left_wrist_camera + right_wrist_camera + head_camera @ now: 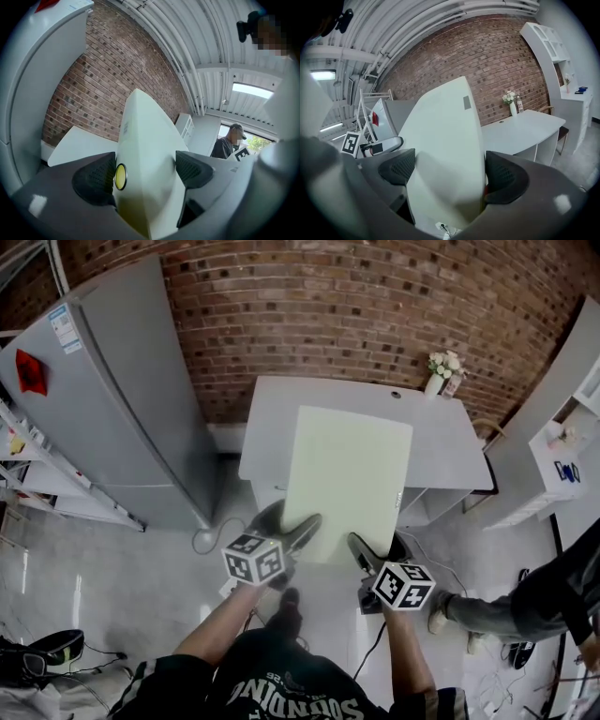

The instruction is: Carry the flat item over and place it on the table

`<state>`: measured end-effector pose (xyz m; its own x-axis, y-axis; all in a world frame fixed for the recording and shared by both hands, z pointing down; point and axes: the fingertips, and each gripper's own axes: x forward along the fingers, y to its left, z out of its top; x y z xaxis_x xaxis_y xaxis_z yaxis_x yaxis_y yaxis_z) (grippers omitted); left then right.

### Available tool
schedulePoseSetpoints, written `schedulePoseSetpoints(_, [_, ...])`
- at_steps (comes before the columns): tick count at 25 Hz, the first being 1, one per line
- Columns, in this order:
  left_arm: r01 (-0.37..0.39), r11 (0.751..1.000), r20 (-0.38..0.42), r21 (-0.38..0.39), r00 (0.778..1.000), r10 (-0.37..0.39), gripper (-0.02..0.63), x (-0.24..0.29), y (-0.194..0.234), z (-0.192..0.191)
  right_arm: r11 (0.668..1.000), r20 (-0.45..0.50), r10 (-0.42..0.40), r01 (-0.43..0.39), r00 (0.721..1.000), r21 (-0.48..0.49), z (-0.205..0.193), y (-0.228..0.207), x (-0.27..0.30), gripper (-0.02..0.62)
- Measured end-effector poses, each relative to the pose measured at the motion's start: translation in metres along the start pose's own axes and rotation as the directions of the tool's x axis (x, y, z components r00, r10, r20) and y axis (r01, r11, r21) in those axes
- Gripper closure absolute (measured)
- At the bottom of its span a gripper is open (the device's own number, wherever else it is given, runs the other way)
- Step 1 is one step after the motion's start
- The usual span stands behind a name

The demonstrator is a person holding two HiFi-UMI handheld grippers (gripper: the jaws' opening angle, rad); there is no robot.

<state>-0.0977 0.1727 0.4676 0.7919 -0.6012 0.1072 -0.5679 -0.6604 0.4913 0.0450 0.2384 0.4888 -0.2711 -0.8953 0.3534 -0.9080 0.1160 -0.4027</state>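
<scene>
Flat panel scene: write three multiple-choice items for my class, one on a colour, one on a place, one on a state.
1. What colour is the flat panel?
A. red
B. pale greenish white
C. black

2. Where does the flower vase stand?
A. at the table's far right corner
B. on the floor
C. on the panel

3. How is the panel held?
A. lying on the table
B. by one gripper only
C. clamped by the left gripper and the right gripper

Answers:
1 B: every view shows it pale.
2 A: the vase stands at the tabletop's right end, by the brick wall.
3 C: each gripper view shows jaws shut on its edge.
</scene>
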Motion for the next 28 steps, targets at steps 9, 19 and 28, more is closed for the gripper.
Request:
schedulePoseSetpoints(9, [0.032,0.999,-0.023,-0.005,0.999,-0.032,0.212,0.077,0.071,0.055,0.999,0.005,-0.035,0.034,0.999,0.017,0.055,-0.017,0.097,0.127])
schedulePoseSetpoints(19, [0.040,0.999,-0.026,-0.026,0.999,-0.041,0.212,0.117,0.117,0.072,0.999,-0.005,-0.051,0.051,0.999,0.012,0.073,-0.029,0.155,0.127])
schedulePoseSetpoints(28, [0.027,0.999,-0.034,-0.028,0.999,-0.028,0.212,0.159,0.138,0.078,0.999,-0.011,-0.042,0.042,0.999,0.020,0.089,-0.056,0.190,0.129])
